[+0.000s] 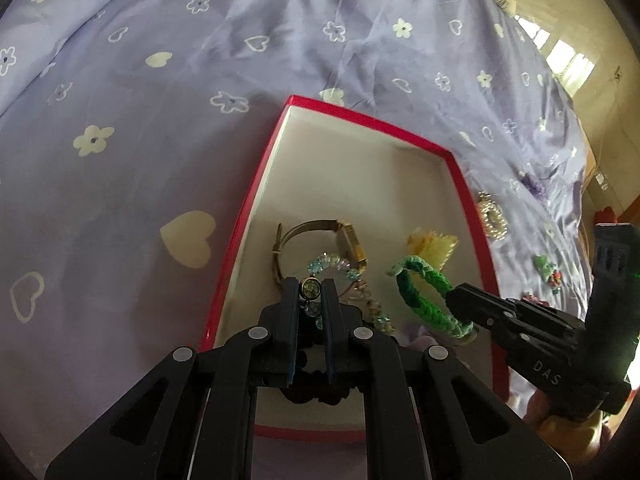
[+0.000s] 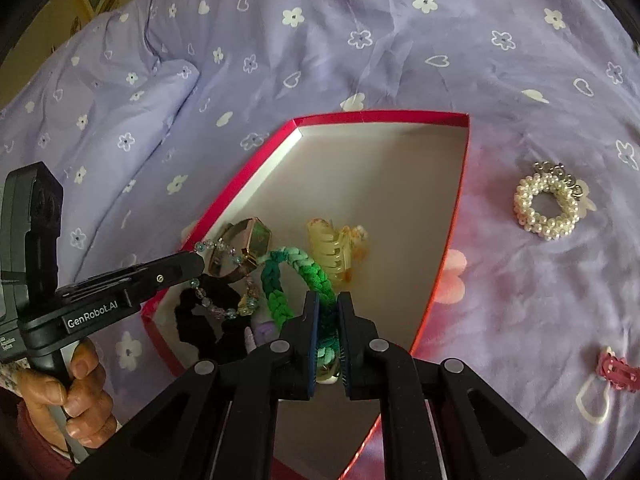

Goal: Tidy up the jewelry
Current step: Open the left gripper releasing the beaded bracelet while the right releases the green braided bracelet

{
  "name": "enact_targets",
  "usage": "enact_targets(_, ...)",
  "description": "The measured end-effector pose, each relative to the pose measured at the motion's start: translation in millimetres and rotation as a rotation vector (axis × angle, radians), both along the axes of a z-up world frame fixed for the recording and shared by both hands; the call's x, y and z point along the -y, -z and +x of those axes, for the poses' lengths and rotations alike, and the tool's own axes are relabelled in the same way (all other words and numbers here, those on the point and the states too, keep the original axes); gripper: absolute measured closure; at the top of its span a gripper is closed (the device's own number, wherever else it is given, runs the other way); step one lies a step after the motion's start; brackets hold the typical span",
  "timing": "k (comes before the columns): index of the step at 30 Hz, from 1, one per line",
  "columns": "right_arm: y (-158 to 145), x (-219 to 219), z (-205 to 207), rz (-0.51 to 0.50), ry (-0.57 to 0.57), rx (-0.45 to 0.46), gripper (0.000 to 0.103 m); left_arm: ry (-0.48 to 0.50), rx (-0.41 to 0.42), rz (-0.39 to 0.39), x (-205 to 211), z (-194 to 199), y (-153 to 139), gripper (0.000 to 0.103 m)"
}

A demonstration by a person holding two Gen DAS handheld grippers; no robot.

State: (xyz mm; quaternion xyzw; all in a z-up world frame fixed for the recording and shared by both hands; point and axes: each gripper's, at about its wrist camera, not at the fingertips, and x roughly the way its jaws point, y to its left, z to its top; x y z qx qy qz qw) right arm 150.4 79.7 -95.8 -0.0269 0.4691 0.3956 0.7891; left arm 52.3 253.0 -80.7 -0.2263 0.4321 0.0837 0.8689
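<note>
Your left gripper [image 1: 310, 288] pinches the beaded bracelet [image 1: 344, 280] and your right gripper [image 2: 328, 308] the green braided band [image 2: 296, 276], both over the red box [image 2: 380, 114]; releasing now could tangle them with the watch [image 2: 248, 248] at ten o'clock.

A lilac bedsheet [image 1: 200, 152] printed with white flowers and hearts is covering the bed, lying pretty wrinkled. A matching pillow [image 2: 120, 92] is sitting at the far edge, and sunlight is hitting the floor [image 1: 568, 64] beyond.
</note>
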Motion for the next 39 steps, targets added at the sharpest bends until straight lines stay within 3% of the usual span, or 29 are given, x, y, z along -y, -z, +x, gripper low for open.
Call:
enact_targets(13,2.7,-2.1,2.3,0.011,-0.016,-0.018,0.091,0.005,-0.031,0.046,5.7,1.9,1.7,0.092)
enact_targets(15,2.0,-0.6,2.5,0.021,-0.013,-0.025,0.09,0.006,-0.034,0.049,6.5,1.6,0.5,0.088)
enact_targets(17,0.2,2.7,2.2,0.031,-0.006,-0.028,0.087,0.004,-0.037,0.059,7.7,0.5,-1.8,0.074)
enact_targets(23,-12.5,15.7,-1.6,0.065,0.01,-0.023,0.084,0.003,-0.03,0.088,15.2,-4.3,-12.9,0.066)
enact_targets(26,-23.3,29.5,-5.2,0.095,0.025,-0.009,0.071,0.001,-0.017,0.096,21.6,-8.4,-22.1,0.059)
enact_targets(39,-47.5,128.4,-8.2,0.141,0.157,0.024,0.067,0.124,0.041,0.11,88.2,-6.9,-54.8,0.056)
